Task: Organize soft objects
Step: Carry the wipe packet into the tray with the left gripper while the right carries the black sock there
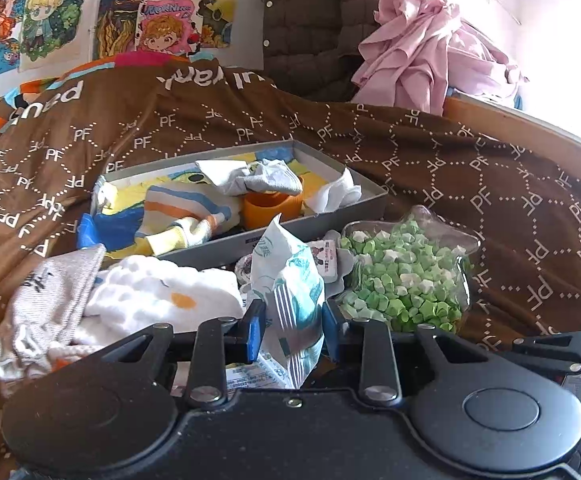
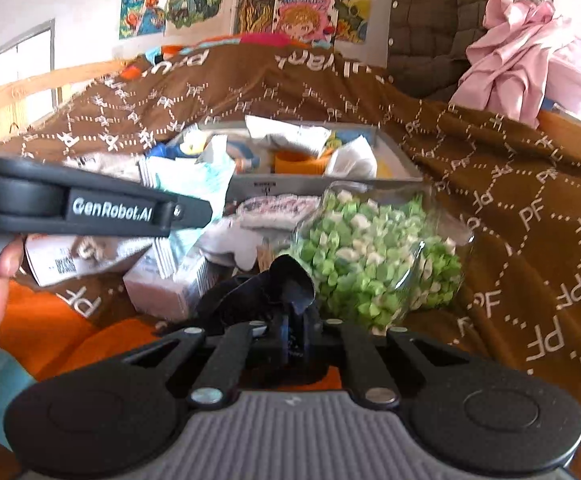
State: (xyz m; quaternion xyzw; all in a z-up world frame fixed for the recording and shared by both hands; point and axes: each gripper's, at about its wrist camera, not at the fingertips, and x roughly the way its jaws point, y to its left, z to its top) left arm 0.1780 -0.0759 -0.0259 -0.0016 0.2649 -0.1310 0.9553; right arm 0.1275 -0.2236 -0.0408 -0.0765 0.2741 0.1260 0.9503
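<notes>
Left wrist view: left gripper (image 1: 292, 330) clamped on a crinkly white-and-teal packet (image 1: 286, 288), blue pads pressed against both its sides, packet standing upright out of the jaws. Beyond it, a grey box (image 1: 274, 236) on the brown blanket (image 1: 450, 160), already holding striped socks (image 1: 186, 212), a grey-white sock (image 1: 258, 178), an orange cup (image 1: 270, 208) and a white cloth (image 1: 336, 194). Left of the packet, a white towel (image 1: 162, 296) and a grey pouch (image 1: 46, 304) lying loose outside the box. Right of it, a clear star jar (image 1: 406, 272) of green paper stars, touching the box's near corner.

Right wrist view: right gripper (image 2: 292, 334) closed tight on a dark, crumpled soft thing (image 2: 286, 284), too bunched to identify. Jar (image 2: 370, 256) just ahead and to the right; left gripper's arm across the upper left, packet (image 2: 194, 184) in its grip; box (image 2: 330, 184) behind.

Likely risks: slick packet sliding out of the pads on the way to the box; both grippers heading for the same box and colliding; a low swing knocking the jar over; items dropped on the rim falling back onto the blanket.
</notes>
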